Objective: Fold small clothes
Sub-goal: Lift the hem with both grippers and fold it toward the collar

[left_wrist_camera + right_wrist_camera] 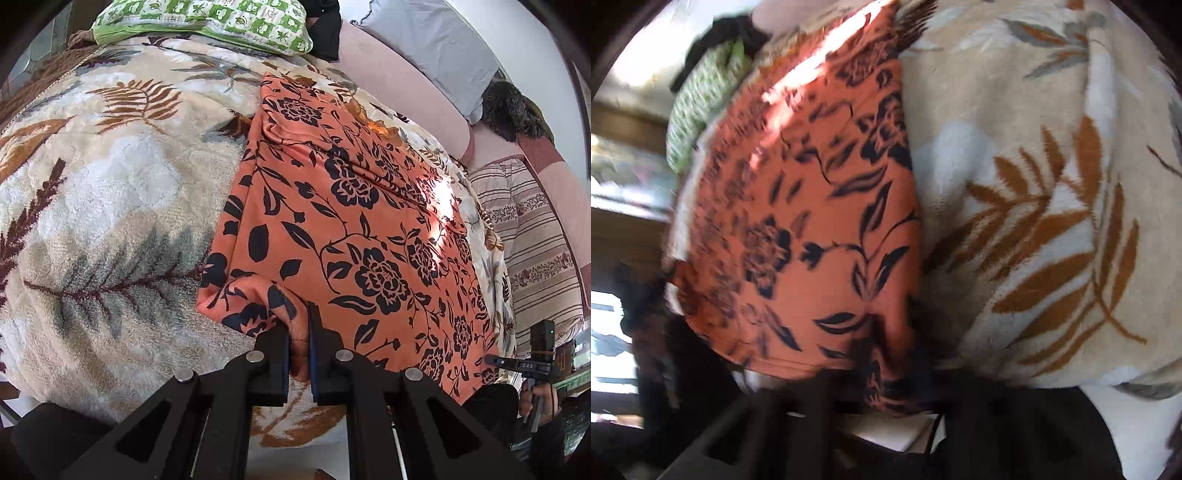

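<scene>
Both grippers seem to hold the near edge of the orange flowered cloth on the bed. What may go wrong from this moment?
1. The left gripper pinches only a small bunch of the orange cloth, so it may slip out when lifted.
2. The right gripper is blurred; its hold on the cloth edge looks uncertain, so one corner may drop.
3. The fluffy blanket may drag the cloth and leave new wrinkles.

Fleecy blanket [110, 206], smooth cloth garment [332, 221]
</scene>
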